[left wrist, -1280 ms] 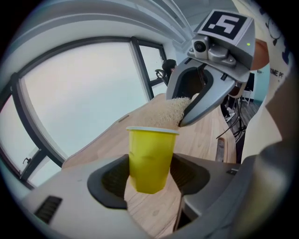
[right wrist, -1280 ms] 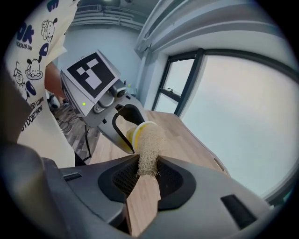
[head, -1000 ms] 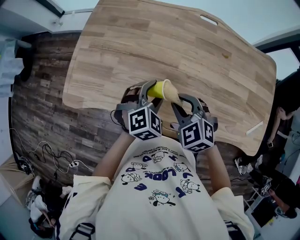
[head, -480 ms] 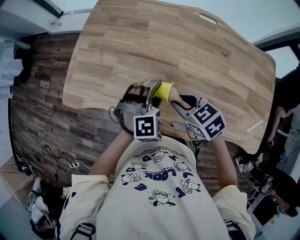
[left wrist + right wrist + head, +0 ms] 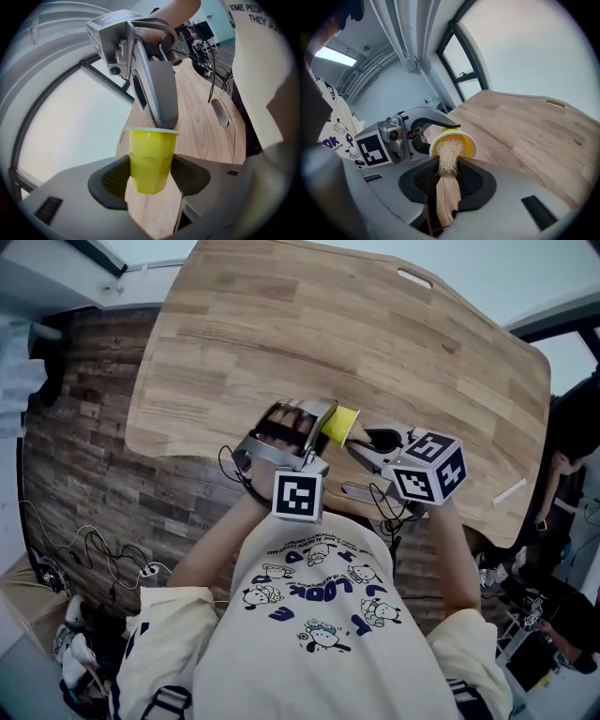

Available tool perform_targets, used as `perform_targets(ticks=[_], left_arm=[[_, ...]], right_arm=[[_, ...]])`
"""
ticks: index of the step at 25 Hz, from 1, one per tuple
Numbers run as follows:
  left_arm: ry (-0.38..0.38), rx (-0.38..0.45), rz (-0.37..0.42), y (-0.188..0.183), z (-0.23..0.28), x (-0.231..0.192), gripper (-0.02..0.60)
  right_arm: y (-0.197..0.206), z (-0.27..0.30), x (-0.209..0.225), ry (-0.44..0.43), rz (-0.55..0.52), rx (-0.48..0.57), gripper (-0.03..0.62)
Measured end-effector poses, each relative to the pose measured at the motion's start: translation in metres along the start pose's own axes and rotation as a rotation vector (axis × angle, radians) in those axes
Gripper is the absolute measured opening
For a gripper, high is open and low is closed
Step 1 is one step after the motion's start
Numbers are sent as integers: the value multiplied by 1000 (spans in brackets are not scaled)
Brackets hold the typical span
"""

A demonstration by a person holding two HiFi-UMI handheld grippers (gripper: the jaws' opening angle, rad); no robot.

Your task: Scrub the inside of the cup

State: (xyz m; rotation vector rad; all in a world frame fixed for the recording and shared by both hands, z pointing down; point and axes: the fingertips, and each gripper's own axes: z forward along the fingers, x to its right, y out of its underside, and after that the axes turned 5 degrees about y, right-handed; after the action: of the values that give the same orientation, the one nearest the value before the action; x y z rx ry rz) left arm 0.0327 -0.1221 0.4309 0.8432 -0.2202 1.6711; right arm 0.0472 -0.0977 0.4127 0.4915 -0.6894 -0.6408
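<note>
Yellow plastic cup (image 5: 149, 161) is clamped between the left gripper's (image 5: 150, 177) jaws, its mouth turned toward the right gripper (image 5: 447, 183), with the wooden counter (image 5: 525, 136) beyond it. The right gripper's jaws are closed on the wooden handle of a brush (image 5: 445, 199). Just ahead of those jaws its tan bristles (image 5: 449, 157) enter the cup's mouth, though how deep they reach is hard to tell.

one yellow cup (image 5: 339, 425), one brush (image 5: 446, 161), one table (image 5: 281, 324)
</note>
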Motion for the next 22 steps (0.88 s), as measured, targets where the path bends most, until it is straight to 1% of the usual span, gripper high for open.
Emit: perform_targets(ticks=[5, 8, 10, 12, 16, 22], left_arm=[[24, 21, 52, -9, 0, 4, 291], [64, 37, 28, -12, 1, 8, 290], [75, 46, 4, -13, 1, 7, 290], [100, 50, -16, -12, 0, 9, 290], [176, 69, -65, -13, 3, 15, 288], [261, 88, -98, -13, 6, 21, 285]], right_arm=[[1, -3, 1, -18, 10, -31, 86], [1, -3, 2, -1, -27, -49, 86], [1, -2, 2, 13, -60, -57, 86], [1, -1, 1, 27, -100, -66, 86], [3, 2, 1, 69, -212, -94, 86], [7, 7, 1, 134, -388, -139, 86]])
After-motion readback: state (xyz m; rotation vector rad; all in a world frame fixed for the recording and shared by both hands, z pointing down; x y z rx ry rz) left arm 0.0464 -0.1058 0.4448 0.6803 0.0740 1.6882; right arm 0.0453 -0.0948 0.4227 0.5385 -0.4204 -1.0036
